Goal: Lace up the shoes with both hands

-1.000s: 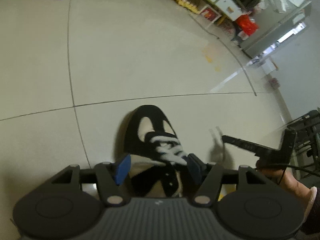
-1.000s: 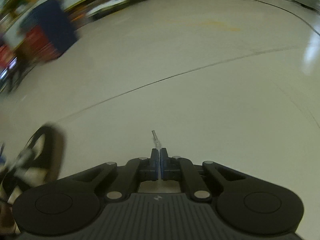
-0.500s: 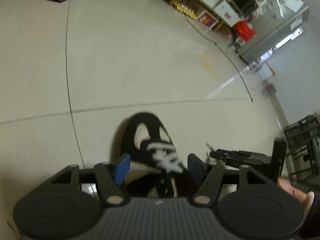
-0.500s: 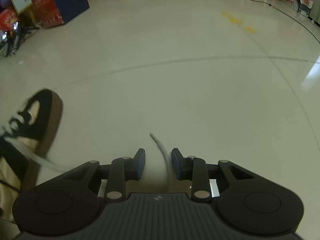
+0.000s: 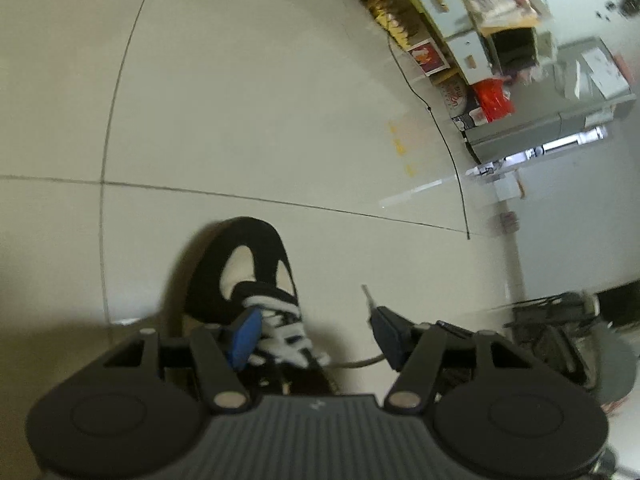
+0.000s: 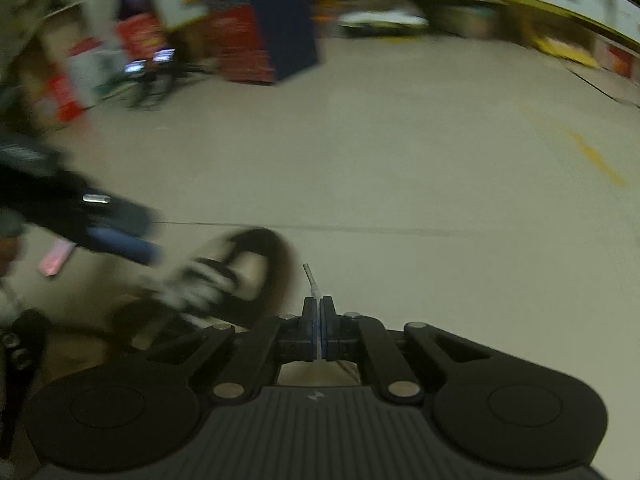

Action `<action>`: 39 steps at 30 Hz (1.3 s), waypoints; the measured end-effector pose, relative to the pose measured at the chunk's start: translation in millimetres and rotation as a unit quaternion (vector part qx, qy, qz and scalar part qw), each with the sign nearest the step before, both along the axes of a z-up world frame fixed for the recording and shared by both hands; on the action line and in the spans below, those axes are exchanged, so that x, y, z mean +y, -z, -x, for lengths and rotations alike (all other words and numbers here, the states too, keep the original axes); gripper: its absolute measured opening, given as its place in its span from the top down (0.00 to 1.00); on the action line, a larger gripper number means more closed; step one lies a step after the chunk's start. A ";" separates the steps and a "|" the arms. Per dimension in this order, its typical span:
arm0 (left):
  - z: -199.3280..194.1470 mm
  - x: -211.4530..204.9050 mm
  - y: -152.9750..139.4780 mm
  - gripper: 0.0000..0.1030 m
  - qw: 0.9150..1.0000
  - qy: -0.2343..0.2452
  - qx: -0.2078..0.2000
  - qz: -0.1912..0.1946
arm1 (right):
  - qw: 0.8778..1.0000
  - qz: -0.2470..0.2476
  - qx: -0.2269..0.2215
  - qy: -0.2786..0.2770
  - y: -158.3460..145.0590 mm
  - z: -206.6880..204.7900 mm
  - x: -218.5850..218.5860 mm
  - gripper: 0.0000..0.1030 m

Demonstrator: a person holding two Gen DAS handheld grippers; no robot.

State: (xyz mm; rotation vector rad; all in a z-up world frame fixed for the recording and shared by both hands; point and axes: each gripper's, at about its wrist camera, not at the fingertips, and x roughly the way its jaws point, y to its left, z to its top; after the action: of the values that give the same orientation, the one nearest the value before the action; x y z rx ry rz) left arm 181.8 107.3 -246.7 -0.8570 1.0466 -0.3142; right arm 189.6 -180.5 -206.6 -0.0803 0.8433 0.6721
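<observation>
The sneaker, black with cream panels and white lacing, rests on the tiled floor, toe pointing away from the left wrist camera.

Left hand-held gripper: the 2 blue pads stand apart, 1 on each side of the sneaker's laced section, and the jaws are closing. No pad visibly presses on the sneaker.

Right hand-held gripper: jaws closed tight on the shoelace. Its tipped end projects beyond the pads. In the left wrist view, the lace runs taut from the sneaker's side to this gripper, just right of the sneaker.
</observation>
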 end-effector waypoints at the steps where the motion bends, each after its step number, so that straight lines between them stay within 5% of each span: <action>1: -2.6 0.6 0.8 0.40 1.000 -0.008 0.003 0.004 | 1.000 -0.007 -0.001 -0.014 -4.9 1.0 8.0 0.98; 5: -3.6 3.2 0.7 0.40 0.998 -0.049 0.003 0.025 | 0.998 -0.021 -0.017 -0.049 -21.4 15.2 27.7 0.98; 12: -1.8 -2.6 13.2 0.50 0.998 -0.044 0.022 0.026 | 0.997 -0.033 0.003 -0.067 -22.8 21.9 44.9 0.98; 19: -0.6 4.5 20.0 0.78 0.995 -0.073 0.053 0.050 | 0.997 -0.028 -0.006 -0.075 -23.2 29.0 55.1 0.98; 39: 7.7 9.0 38.8 0.80 0.989 -0.079 0.096 0.085 | 0.996 -0.028 0.032 -0.078 -6.6 31.1 76.9 0.98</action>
State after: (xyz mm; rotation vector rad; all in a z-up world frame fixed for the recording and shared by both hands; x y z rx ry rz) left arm 174.2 116.4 -285.5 -1.1347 1.1338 -0.1918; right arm 158.5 -103.6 -200.0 -0.0749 0.8843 0.8482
